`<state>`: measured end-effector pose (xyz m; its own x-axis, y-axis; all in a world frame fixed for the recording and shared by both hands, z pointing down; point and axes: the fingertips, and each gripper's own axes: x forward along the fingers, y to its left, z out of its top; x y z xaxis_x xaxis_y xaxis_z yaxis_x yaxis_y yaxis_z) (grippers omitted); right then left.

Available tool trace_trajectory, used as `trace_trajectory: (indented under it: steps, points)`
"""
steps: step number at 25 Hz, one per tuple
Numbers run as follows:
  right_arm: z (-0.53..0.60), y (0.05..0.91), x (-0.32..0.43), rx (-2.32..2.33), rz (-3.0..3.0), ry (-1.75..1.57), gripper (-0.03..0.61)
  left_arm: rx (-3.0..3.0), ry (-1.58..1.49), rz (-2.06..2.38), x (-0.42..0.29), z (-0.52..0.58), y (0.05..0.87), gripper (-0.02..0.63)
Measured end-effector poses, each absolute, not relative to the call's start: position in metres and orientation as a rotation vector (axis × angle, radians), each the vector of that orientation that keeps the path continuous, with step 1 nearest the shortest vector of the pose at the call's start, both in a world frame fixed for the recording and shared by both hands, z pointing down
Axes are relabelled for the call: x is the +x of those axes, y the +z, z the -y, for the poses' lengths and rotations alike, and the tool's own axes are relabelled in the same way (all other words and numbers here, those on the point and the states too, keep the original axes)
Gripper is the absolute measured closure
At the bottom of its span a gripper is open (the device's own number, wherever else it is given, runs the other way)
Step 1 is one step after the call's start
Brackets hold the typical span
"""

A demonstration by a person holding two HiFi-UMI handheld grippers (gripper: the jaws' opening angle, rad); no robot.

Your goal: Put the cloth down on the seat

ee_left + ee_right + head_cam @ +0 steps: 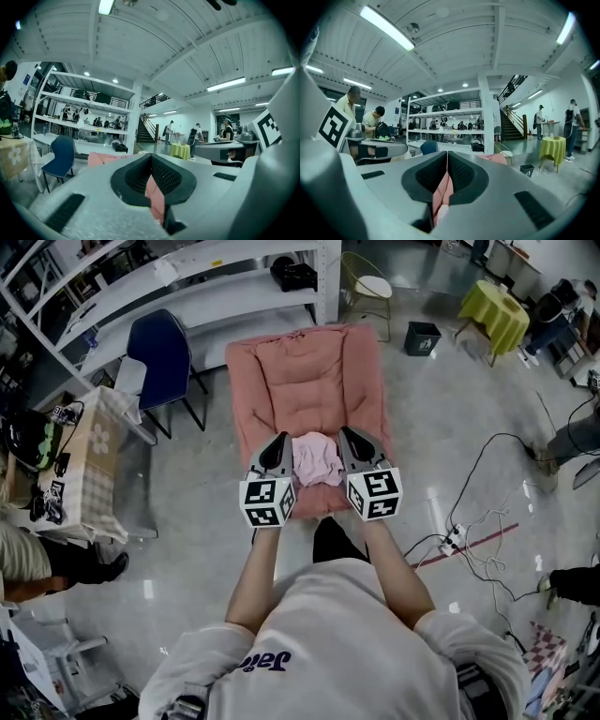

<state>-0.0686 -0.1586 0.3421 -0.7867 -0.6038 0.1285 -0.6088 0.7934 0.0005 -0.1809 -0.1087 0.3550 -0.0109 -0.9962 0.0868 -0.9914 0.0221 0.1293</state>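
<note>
The pink cloth (317, 460) hangs bunched between my two grippers, over the front part of the pink cushioned seat (309, 371). In the head view, my left gripper (283, 440) is shut on the cloth's left edge. My right gripper (344, 433) is shut on its right edge. In the left gripper view, pink cloth (155, 194) is pinched between the closed dark pads of the left gripper (151, 158). The right gripper view shows the same: cloth (440, 192) clamped in the right gripper (447, 155). Both grippers point roughly level toward the seat's back.
A blue chair (164, 352) and white shelving (187, 287) stand behind the seat on the left. A table with a floral cover (89, 465) is at the left. A black bin (423, 337), a yellow-covered table (494, 310) and floor cables (455, 535) lie right.
</note>
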Motion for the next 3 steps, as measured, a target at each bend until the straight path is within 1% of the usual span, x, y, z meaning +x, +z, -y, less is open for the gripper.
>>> trace_trajectory:
  steps: [3]
  points:
    - [0.1617, 0.3503, -0.0728, 0.949, 2.858, 0.060, 0.555, 2.100, -0.047, 2.120, -0.1839, 0.1174, 0.3620, 0.598]
